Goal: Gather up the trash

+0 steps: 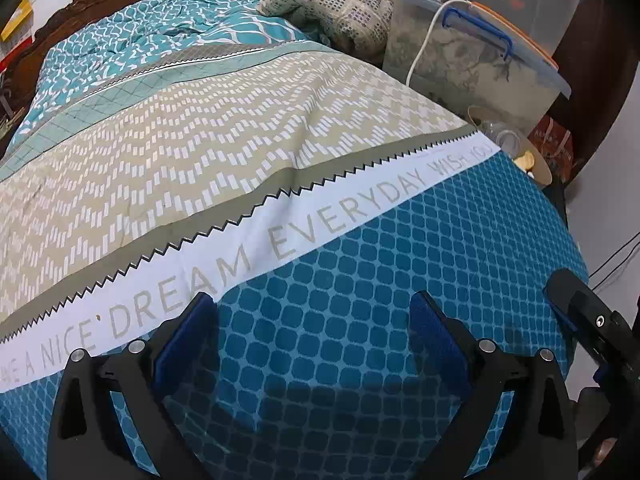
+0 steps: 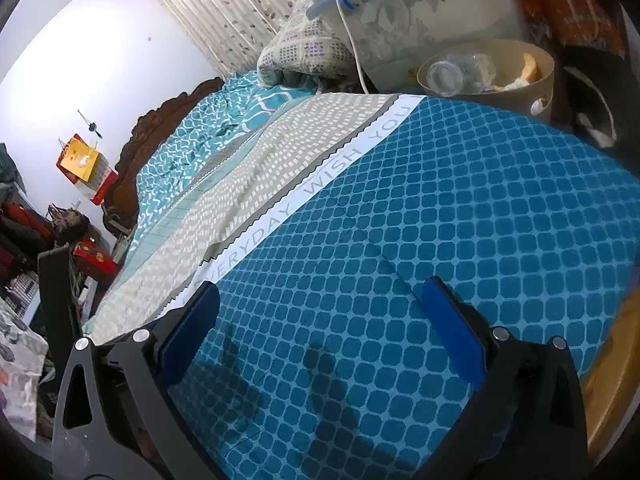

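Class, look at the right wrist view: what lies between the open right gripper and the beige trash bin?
Only bare bedspread lies between the right gripper and the trash bin; nothing rests on it, seen in the right wrist view.

One bed (image 2: 460, 208), one trash bin (image 2: 540, 80), two lidded storage tubs (image 1: 480, 68), one folded blanket (image 1: 340, 4)

Black left gripper (image 1: 312, 344), blue pads, seemingly silver screws

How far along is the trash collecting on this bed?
Looks mostly done: the beige bin beside the bed already holds a clear plastic bottle and scraps. Nothing is in hand; the left tool and right tool hover open over the bedspread, which shows no trash.
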Action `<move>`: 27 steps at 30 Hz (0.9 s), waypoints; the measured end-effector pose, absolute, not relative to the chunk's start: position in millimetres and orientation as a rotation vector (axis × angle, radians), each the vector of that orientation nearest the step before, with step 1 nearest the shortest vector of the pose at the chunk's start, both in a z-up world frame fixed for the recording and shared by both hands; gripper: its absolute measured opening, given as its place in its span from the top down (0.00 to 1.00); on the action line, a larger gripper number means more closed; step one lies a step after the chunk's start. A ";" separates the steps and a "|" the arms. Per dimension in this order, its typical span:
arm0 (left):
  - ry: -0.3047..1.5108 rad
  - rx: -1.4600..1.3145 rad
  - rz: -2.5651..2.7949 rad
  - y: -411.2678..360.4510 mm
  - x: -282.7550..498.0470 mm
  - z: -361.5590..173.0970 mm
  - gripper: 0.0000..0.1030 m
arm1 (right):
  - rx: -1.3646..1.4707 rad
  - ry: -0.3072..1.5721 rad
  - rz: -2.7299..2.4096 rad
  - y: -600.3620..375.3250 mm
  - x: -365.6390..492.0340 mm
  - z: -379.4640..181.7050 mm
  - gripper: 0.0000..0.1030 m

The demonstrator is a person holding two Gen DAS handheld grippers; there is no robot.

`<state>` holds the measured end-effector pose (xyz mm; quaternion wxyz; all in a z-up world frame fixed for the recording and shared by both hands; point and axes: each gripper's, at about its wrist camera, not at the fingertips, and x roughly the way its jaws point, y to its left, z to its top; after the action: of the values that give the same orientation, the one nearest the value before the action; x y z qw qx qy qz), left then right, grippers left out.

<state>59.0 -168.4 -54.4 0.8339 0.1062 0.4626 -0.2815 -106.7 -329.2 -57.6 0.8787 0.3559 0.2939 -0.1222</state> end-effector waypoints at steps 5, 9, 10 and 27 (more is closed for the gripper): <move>0.980 0.300 -0.582 -173.6 53.7 -57.6 0.08 | 0.733 0.626 -0.254 -324.0 -106.8 -56.1 0.03; 0.978 0.348 -0.559 -176.6 49.4 -60.6 0.08 | 0.739 0.637 -0.250 -319.2 -110.0 -55.2 0.03; 0.979 0.346 -0.560 -175.7 49.5 -60.8 0.08 | 0.740 0.639 -0.248 -318.5 -111.2 -55.0 0.03; 0.895 0.292 -0.464 -147.3 32.8 -35.5 0.09 | 0.694 0.597 -0.286 -298.6 -142.9 -27.0 0.03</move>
<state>32.8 -147.3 -35.5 0.8655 0.1392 0.4270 -0.2216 -142.9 -298.6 -27.0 0.8872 0.3338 0.2872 -0.1377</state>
